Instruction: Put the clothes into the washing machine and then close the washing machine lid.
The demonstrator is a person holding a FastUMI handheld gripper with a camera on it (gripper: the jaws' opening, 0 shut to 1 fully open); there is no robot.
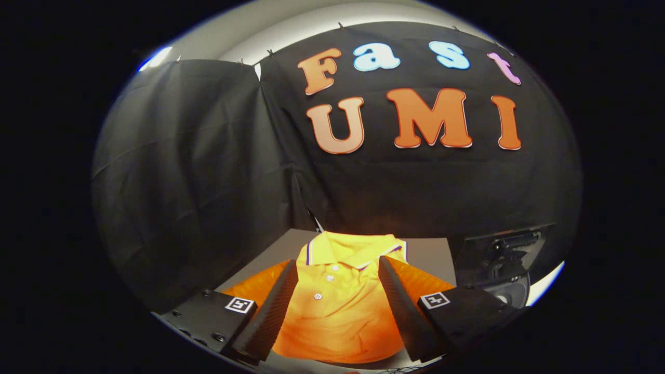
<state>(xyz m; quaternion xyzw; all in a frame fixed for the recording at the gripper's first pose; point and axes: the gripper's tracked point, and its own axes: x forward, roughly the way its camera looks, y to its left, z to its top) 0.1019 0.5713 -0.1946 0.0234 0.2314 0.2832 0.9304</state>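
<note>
We have barely begun: our gripper (337, 301) hangs with fingers apart over the shirt (337, 306), which lies flat on the table (426, 254), nothing loaded yet.

A staged recording booth, not a real home.
Black cloth (197, 171) hangs pinned as walls round a grey tabletop (431, 254). On it lies a folded orange polo shirt (337, 301), between the spread fingers of the gripper (337, 283); a dark appliance (504, 265) stands just beside.
</note>
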